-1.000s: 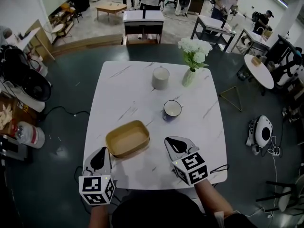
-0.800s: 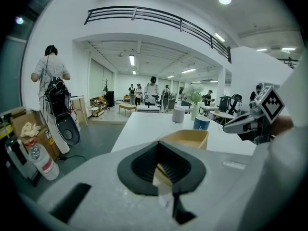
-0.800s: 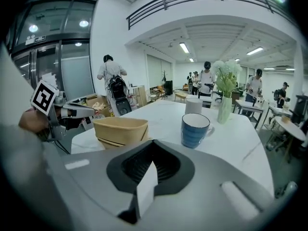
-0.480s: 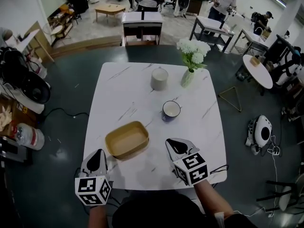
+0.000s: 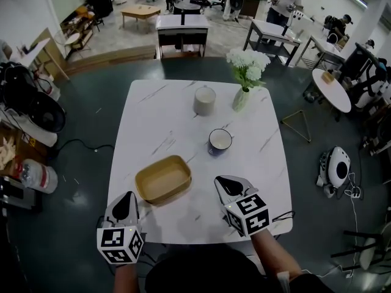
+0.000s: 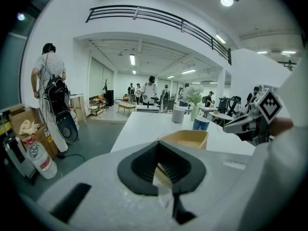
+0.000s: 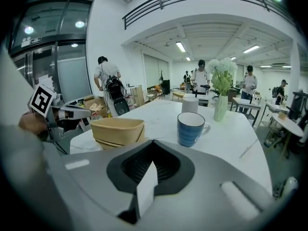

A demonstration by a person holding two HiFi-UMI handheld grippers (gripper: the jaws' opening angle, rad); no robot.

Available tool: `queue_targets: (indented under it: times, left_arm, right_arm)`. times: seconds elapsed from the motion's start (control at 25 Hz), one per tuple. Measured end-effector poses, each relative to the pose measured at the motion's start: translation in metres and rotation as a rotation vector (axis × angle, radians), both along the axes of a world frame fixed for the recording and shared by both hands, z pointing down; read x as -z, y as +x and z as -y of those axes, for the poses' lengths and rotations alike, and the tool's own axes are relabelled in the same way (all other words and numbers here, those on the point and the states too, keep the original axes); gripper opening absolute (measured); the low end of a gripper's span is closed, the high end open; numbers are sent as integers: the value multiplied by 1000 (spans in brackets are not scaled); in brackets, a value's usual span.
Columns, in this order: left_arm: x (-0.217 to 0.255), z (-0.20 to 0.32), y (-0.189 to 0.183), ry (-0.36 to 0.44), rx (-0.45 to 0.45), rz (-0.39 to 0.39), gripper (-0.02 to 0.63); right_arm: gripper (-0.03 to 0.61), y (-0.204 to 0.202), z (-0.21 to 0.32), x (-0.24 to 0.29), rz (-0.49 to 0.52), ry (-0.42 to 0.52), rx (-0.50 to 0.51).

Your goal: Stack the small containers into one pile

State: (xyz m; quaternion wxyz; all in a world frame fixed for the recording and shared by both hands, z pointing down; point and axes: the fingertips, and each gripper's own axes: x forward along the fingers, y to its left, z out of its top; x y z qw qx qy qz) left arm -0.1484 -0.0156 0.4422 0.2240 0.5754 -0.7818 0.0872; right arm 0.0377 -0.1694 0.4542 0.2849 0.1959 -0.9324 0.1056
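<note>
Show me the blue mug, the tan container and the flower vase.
blue mug [image 5: 221,139]: head view, its white inside.
tan container [image 5: 164,179]: head view, its bare floor.
flower vase [image 5: 241,100]: head view, its body.

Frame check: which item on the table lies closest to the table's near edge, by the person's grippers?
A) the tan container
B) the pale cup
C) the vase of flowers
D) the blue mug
A: in the head view the tan container lies just ahead of the left gripper and the right gripper, while the blue mug, pale cup and vase of flowers stand farther back.
</note>
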Motion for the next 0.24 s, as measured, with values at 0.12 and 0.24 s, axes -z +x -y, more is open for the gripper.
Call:
queue_targets:
  times: [0.12, 0.24]
  left_arm:
    - [-1, 1, 0, -2, -2, 4, 0]
    - [-2, 1, -1, -3, -2, 6, 0]
  right_arm:
    - [0, 0, 0, -1, -3, -2, 1]
    - [1, 0, 0, -3, -7, -4, 0]
